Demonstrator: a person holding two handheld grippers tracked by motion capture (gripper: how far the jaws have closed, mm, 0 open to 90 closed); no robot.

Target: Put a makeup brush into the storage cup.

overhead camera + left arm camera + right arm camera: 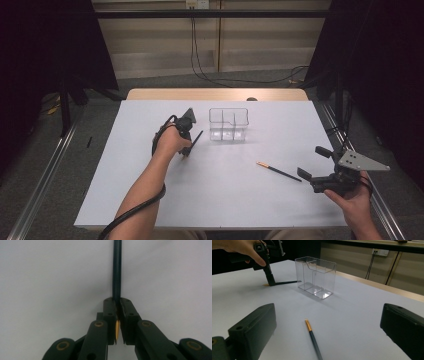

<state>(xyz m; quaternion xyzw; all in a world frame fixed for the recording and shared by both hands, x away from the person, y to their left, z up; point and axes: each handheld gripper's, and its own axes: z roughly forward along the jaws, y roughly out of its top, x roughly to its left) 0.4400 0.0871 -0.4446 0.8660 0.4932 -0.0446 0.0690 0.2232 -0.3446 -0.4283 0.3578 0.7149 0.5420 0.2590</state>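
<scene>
Two thin dark brushes with gold ends lie on the white table [150, 200]. My left gripper [186, 152] points down at the table left of a clear plastic divided box [228, 124] and is shut on one brush [196, 141]. Seen along its own jaws, my left gripper [116, 301] pinches that brush [116, 270], whose gold end [117, 331] sits between the pads. The other brush [279, 171] lies loose at the right, just left of my right gripper [311, 162], which stands wide open and empty. In the right gripper view, this brush [313, 338] lies between and ahead of the open jaws.
The clear box [315, 277] stands upright and empty in the middle far part of the table. The left gripper [271, 284] and its brush [284, 283] are left of it. A wooden strip [215, 94] borders the far edge. Cables hang behind.
</scene>
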